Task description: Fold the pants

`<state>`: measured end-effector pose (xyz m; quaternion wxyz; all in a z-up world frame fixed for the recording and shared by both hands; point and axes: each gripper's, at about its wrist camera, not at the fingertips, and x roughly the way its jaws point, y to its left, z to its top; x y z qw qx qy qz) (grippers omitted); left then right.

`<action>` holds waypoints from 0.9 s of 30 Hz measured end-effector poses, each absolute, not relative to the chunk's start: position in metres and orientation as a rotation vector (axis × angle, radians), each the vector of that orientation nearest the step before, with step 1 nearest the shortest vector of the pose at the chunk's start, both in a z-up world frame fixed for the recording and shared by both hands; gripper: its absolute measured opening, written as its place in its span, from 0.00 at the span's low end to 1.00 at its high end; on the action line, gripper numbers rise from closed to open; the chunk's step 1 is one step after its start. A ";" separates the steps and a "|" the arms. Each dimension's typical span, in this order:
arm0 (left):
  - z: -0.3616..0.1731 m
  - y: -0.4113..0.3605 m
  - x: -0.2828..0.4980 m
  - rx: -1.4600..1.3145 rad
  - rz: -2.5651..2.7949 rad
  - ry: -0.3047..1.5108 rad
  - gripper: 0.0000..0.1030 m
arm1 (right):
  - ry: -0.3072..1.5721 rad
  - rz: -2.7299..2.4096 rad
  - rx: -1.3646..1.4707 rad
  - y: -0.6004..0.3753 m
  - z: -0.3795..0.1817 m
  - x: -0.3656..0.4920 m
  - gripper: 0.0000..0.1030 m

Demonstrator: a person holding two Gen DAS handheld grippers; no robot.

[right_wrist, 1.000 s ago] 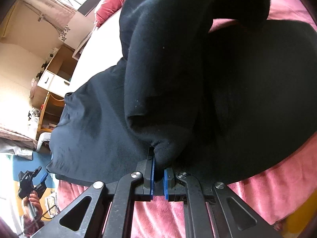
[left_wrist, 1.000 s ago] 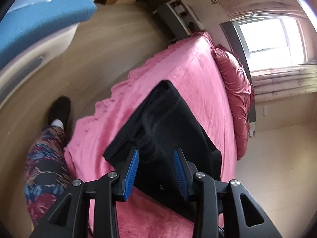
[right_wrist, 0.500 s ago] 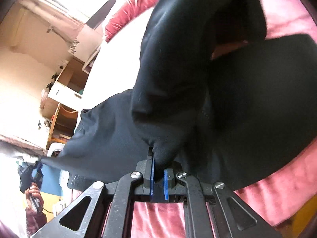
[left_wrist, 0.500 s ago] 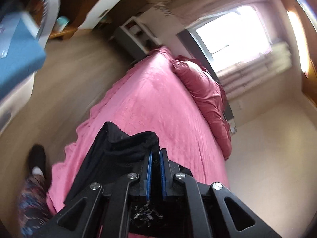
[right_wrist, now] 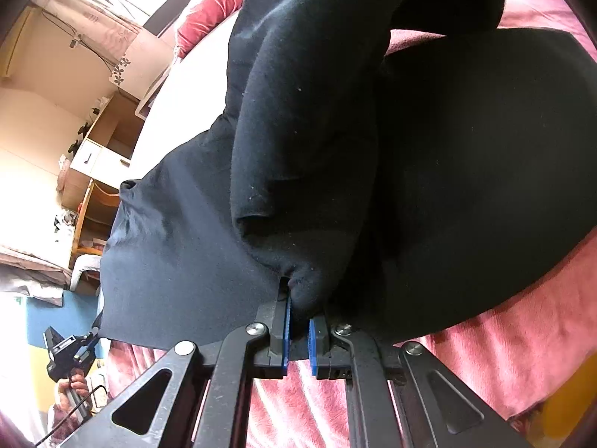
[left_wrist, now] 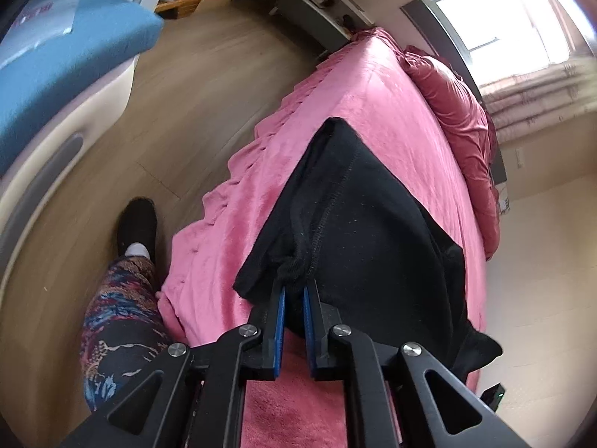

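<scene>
The pants (left_wrist: 365, 216) were black, soft and matte with a fine nap, flecked with pale lint, and a raised stitched seam ran down one panel. They lay across the near end of a bed (left_wrist: 373, 104) covered in a plush pink blanket whose edge fell in ruffled scallops.

The left gripper (left_wrist: 294, 291) had its blue ribbed pads nearly together, pinching a bunched corner of the pants, which gathered into a wrinkled knot at the tips.

The right gripper (right_wrist: 298, 313) was likewise clamped tight on a thick rounded fold of the same cloth; that fold rose in front of the lens in a fat roll and blocked most of the view of the bed.

A dark pink satin pillow (left_wrist: 459, 112) lay at the far end under a bright window (left_wrist: 500, 18). Beside the bed the wood-look floor (left_wrist: 209, 74) held a person's leg (left_wrist: 119, 321) in patterned leggings and a black slipper (left_wrist: 137, 224). A blue padded surface (left_wrist: 56, 56) stood further off.
</scene>
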<state>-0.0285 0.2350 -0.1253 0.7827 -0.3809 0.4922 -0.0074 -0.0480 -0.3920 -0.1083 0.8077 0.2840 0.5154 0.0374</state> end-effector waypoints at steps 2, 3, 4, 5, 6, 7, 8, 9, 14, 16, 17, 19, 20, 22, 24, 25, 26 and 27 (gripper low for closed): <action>-0.122 0.233 -0.027 -0.775 0.027 1.098 0.23 | 1.097 0.083 0.613 -0.389 -0.109 -0.048 0.07; -0.118 0.233 -0.028 -0.759 0.064 1.112 0.29 | 1.098 0.086 0.619 -0.386 -0.111 -0.048 0.07; -0.115 0.236 -0.028 -0.740 0.110 1.120 0.31 | 1.101 0.087 0.624 -0.387 -0.112 -0.047 0.07; -0.109 0.237 -0.029 -0.717 0.162 1.124 0.31 | 1.101 0.088 0.629 -0.387 -0.114 -0.047 0.07; -0.100 0.238 -0.031 -0.693 0.214 1.103 0.31 | 1.100 0.092 0.632 -0.388 -0.115 -0.047 0.08; -0.092 0.237 -0.033 -0.671 0.245 1.071 0.31 | 1.098 0.100 0.639 -0.388 -0.116 -0.046 0.09; -0.081 0.234 -0.034 -0.644 0.251 1.031 0.31 | 1.099 0.101 0.655 -0.391 -0.118 -0.046 0.09; -0.068 0.225 -0.032 -0.611 0.217 0.989 0.31 | 1.100 0.105 0.679 -0.392 -0.119 -0.047 0.13; -0.049 0.145 -0.010 -0.449 -0.037 0.972 0.31 | 1.061 0.116 0.739 -0.405 -0.107 -0.052 0.28; -0.050 0.095 0.000 -0.339 -0.167 0.989 0.31 | 1.004 0.105 0.784 -0.418 -0.097 -0.060 0.38; -0.051 0.072 0.003 -0.295 -0.232 0.993 0.31 | 0.979 0.097 0.802 -0.425 -0.093 -0.063 0.38; -0.056 0.029 0.008 -0.242 -0.347 1.013 0.31 | 0.924 0.074 0.852 -0.444 -0.087 -0.070 0.38; -0.062 0.006 0.011 -0.217 -0.413 1.038 0.31 | 0.896 0.056 0.880 -0.456 -0.085 -0.074 0.38; -0.068 -0.023 0.014 -0.178 -0.472 1.068 0.31 | 0.859 0.002 0.909 -0.477 -0.083 -0.078 0.38; -0.078 -0.050 0.016 -0.132 -0.515 1.106 0.31 | 0.823 -0.069 0.940 -0.500 -0.084 -0.079 0.39; -0.082 -0.058 0.017 -0.119 -0.527 1.125 0.31 | 0.804 -0.093 0.959 -0.510 -0.084 -0.079 0.43; -0.088 -0.067 0.017 -0.109 -0.544 1.151 0.31 | 0.785 -0.121 0.979 -0.521 -0.084 -0.078 0.49; -0.091 -0.072 0.017 -0.101 -0.551 1.164 0.31 | 0.761 -0.150 1.004 -0.534 -0.083 -0.076 0.57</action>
